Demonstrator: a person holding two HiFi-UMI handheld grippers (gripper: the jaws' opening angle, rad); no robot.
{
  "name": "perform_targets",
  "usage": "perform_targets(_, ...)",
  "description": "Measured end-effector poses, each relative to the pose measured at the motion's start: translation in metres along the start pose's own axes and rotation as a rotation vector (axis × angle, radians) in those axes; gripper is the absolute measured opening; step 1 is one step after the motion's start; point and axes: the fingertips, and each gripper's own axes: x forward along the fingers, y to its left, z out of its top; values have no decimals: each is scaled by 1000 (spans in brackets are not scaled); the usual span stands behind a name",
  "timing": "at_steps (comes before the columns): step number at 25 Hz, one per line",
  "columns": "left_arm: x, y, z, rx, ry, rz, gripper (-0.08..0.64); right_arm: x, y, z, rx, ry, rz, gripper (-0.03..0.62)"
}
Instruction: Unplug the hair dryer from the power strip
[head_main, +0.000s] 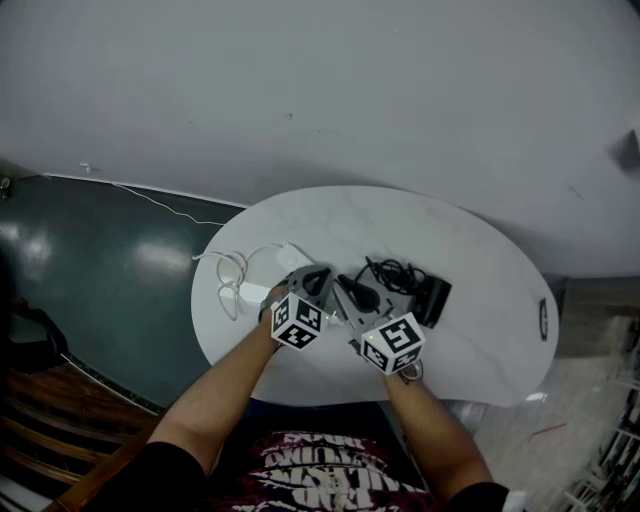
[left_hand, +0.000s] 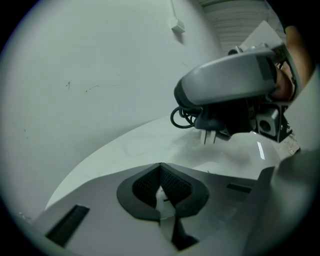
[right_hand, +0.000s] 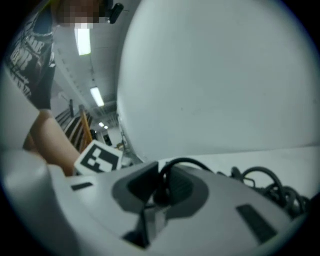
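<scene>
On the white oval table (head_main: 480, 250) lies a white power strip (head_main: 287, 258). My left gripper (head_main: 318, 280) sits at its right end. In the left gripper view the left gripper's (left_hand: 161, 175) pads are shut with a white sliver between them. My right gripper (head_main: 352, 293) is shut on the hair dryer's black plug (left_hand: 222, 125). The plug hangs above the table with its prongs (left_hand: 211, 136) bare. Its black cord (right_hand: 172, 165) rises from between the right gripper's (right_hand: 161, 189) pads. The black hair dryer (head_main: 432, 300) lies to the right beside its coiled cord (head_main: 395, 273).
The strip's white cord (head_main: 232, 280) loops near the table's left edge. A small dark object (head_main: 543, 318) sits at the right rim. Dark green floor (head_main: 100, 260) lies left of the table, with wooden slats (head_main: 40, 420) at lower left.
</scene>
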Motion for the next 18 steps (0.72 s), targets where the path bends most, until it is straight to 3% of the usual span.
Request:
perform_targets(4, 0, 0, -2, -7, -1, -5, 23, -13, -14, -9, 47, 52, -41, 63)
perform_targets(6, -3, 1, -2, -52, -19, -16, 23, -17, -16, -27, 60, 104, -54, 64)
perform_targets(9, -17, 8, 8, -152, -91, -19, 23, -15, -15, -53, 53, 163, -71, 66)
perform_targets(13, -53, 14, 21, -167, -169, -11, 23, 0, -14, -71, 64, 184, -99, 80)
perform_targets(14, -62, 13, 21, -168, -176, -15, 23, 4, -14, -75, 63, 195, -104, 96)
perform_targets(16, -79, 12, 18, -171, -189, -20, 23, 8, -15, -82, 53, 227, -122, 197)
perform_targets(18, -97, 13, 17, -176, -210, -21, 23, 2, -16, -83, 34, 247, -154, 214)
